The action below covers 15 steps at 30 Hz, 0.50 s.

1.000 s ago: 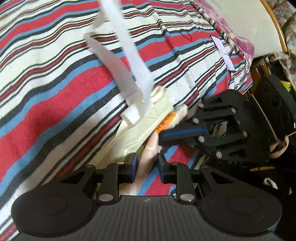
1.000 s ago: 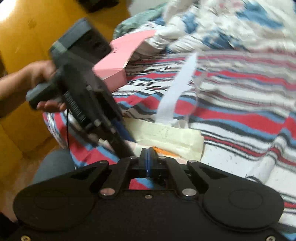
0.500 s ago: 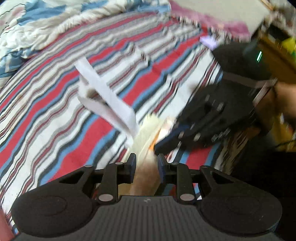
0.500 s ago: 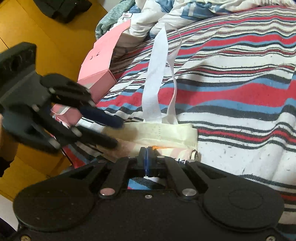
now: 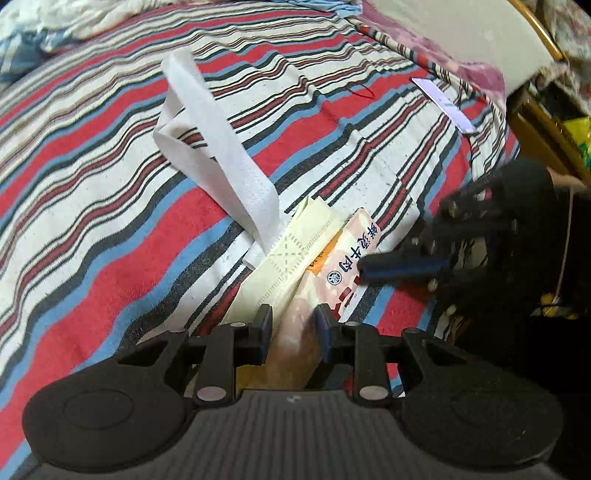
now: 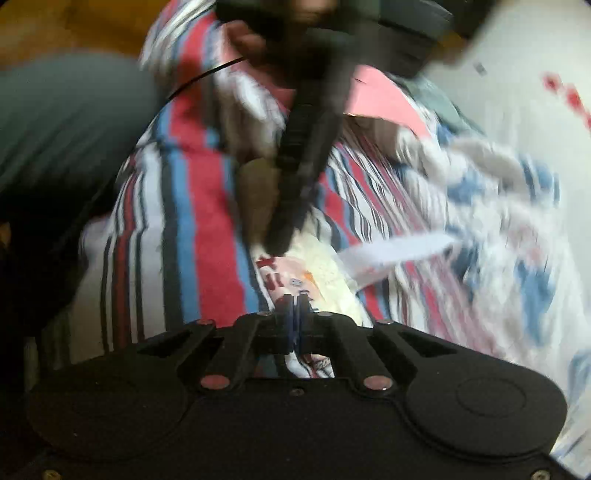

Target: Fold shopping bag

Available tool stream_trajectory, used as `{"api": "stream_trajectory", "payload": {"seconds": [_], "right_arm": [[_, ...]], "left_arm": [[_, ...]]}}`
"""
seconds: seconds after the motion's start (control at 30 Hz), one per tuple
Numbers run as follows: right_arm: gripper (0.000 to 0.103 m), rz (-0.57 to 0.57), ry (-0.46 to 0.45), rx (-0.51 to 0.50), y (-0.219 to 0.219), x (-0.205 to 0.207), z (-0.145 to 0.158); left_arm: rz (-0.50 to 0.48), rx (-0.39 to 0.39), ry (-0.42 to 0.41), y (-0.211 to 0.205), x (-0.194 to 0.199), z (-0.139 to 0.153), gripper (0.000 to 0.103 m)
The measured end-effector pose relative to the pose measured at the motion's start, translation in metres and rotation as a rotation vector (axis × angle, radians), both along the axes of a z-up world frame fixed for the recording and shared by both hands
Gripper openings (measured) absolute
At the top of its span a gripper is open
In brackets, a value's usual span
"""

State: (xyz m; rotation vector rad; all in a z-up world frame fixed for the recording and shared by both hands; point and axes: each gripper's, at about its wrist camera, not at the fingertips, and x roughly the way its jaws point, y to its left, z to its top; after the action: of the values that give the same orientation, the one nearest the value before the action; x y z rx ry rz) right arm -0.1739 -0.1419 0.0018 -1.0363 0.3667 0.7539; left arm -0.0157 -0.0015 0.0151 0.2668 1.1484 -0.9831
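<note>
A bed covered in a red, white, blue and black striped sheet [image 5: 110, 192] fills both views, with a rumpled blue-and-white blanket [image 5: 74, 22] heaped at its far side.

Nearest the left wrist camera, the left gripper [image 5: 293, 319] has its two fingers apart, with a rolled end of the shopping bag [image 5: 291, 254] lying between them; the fabric fills much of the gap, but whether the pads press on it cannot be told. The bag is folded into a narrow cream bundle that lies on the sheet close to the bed's near edge, its printed pink face with dark characters turned up on the right side. Just past the bundle, the bag's white handles [image 5: 221, 162] rise in a loop and drape back over the stripes. To the right, the right gripper [image 5: 402, 266] reaches in with its blue-lined fingers together, their tip touching the printed edge of the bag.

The right wrist view is heavily blurred. There the right gripper [image 6: 294, 301] shows its fingers closed together over the bag [image 6: 325, 273], though what, if anything, is pinched between them is unclear. Beyond it the left gripper [image 6: 284, 240] comes down onto the far end of the bundle, and a pink box [image 6: 384, 99] sits farther back.
</note>
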Motion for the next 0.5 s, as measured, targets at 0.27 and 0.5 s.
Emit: {"api": "stream_trajectory", "payload": {"seconds": [0.27, 0.5], "right_arm": [[0.018, 0.092, -0.098, -0.221, 0.009, -0.007, -0.012], [0.029, 0.110, -0.080, -0.213, 0.015, 0.014, -0.012]], "left_arm": [[0.018, -0.040, 0.075, 0.005, 0.011, -0.005, 0.026], [0.010, -0.077, 0.122, 0.009, 0.020, -0.010, 0.026]]}}
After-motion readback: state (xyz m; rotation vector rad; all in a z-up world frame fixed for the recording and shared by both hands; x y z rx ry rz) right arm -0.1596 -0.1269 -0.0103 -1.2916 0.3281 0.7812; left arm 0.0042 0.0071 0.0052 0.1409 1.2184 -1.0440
